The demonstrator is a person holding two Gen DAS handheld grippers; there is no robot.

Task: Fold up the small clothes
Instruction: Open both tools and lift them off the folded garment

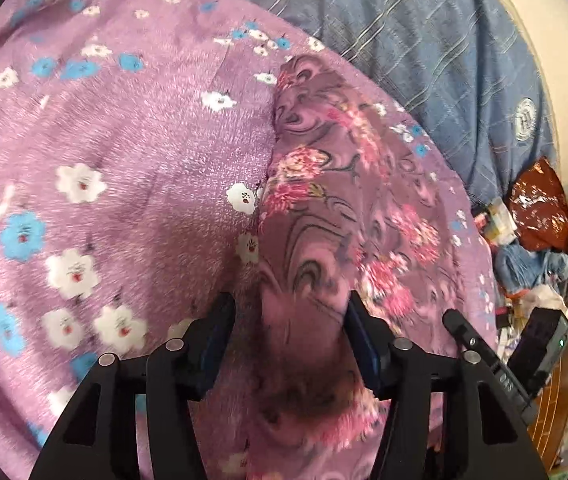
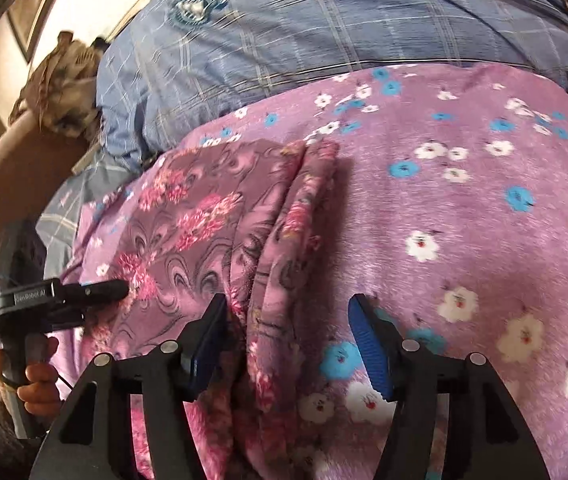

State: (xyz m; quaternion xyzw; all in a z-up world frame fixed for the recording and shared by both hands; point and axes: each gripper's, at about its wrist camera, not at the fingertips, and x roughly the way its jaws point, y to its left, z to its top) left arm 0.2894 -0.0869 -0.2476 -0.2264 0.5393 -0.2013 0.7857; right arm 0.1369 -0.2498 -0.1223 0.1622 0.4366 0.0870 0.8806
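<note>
Item: floral garment (image 1: 323, 208), folded lengthwise, lying on purple blanket (image 1: 124, 160) on bed. Left hand-held gripper (image 1: 289, 332) and right hand-held gripper (image 2: 287, 332): both parted, fabric between, unpinched. Step: fold laid down. Next: likely crosswise fold, needing a fresh grip at one end.

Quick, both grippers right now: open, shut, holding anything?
Left gripper: open, the swirl-print garment lies between its jaws, no pad visibly pressing.
Right gripper: open, astride the garment's folded edge, not gripping it.
</note>
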